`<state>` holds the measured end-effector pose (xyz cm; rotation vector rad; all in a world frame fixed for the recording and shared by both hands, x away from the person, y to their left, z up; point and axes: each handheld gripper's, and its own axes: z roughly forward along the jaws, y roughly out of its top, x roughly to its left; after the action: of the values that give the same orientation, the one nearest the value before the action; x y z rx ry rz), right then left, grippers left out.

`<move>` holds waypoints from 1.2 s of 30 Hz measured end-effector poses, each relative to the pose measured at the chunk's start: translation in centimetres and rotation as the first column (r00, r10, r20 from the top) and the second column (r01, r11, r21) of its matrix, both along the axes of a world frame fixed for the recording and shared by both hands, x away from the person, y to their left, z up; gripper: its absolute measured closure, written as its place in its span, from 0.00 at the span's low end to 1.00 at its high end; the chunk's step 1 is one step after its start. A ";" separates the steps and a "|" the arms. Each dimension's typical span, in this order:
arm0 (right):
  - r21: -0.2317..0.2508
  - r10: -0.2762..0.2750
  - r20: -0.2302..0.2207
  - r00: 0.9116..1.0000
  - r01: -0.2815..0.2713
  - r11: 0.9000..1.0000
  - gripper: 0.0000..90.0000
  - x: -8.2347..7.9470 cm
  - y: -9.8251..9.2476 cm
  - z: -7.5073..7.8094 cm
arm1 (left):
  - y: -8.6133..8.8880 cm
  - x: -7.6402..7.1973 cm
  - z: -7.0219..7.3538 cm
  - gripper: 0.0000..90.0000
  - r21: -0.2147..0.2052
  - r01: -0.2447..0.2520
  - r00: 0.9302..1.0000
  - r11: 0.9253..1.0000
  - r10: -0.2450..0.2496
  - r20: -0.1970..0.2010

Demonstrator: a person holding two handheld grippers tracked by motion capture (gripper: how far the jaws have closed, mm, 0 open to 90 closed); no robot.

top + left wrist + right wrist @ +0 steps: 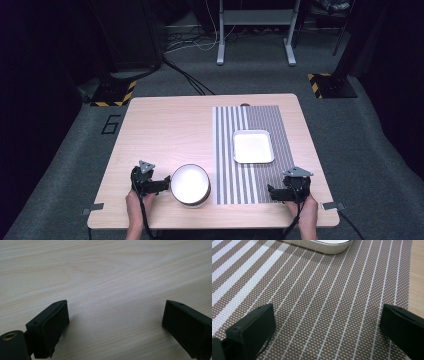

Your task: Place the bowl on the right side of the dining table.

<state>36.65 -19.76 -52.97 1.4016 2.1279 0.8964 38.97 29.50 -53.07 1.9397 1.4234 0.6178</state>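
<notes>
Two hand-held grippers, round bowl, woven mat and tray on pale wood-grain table [165,125].

Left gripper [162,184] spread wide over bare wood, just beside round white bowl [190,184] near the front edge. Right gripper [274,192] likewise spread, nothing between jaws, over striped woven mat [250,180]. White rectangular tray [253,146], rounded corners, on mat farther back. Open tabletop left and back.

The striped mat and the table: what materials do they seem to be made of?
The striped mat looks like woven vinyl or fabric, matte: a dotted weave shows between its pale lines. The table appears to be light wood or wood-look laminate, smooth, with visible grain.
</notes>
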 end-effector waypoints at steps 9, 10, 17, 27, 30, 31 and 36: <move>-0.004 0.003 0.001 1.000 -0.003 1.000 0.00 0.0 0.0 0.0 | 0.1 0.0 0.0 0.08 -0.003 0.004 1.000 1.000 -0.004 -0.004; -0.002 -0.002 0.002 1.000 0.002 1.000 0.00 0.0 0.0 0.0 | 0.1 -0.1 0.0 0.08 -0.005 0.004 1.000 1.000 -0.004 -0.002; 0.000 -0.008 0.000 1.000 0.008 1.000 0.00 0.0 0.1 0.0 | 0.2 -0.1 0.0 0.08 -0.005 0.002 1.000 1.000 -0.002 0.000; 0.005 -0.021 -0.015 1.000 0.021 1.000 0.00 0.2 0.1 0.2 | 0.8 -0.8 0.1 0.08 -0.014 0.005 1.000 1.000 -0.005 -0.006; 0.030 -0.008 -0.015 1.000 0.008 1.000 0.00 0.1 0.2 0.3 | 0.9 -1.0 0.2 0.07 -0.035 0.004 1.000 0.999 -0.004 -0.015; 0.028 0.003 -0.018 1.000 -0.003 1.000 0.00 0.1 0.2 0.4 | 0.9 -1.1 0.2 0.07 -0.039 0.004 1.000 0.999 -0.005 -0.013; 0.036 0.015 -0.015 1.000 -0.014 0.999 0.00 -0.1 1.0 0.9 | 1.2 -1.8 0.3 0.07 -0.048 0.010 1.000 0.999 -0.010 -0.006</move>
<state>36.51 -18.75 -52.06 1.4164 2.1457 0.9365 37.14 30.67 -52.75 1.9118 1.4188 0.5681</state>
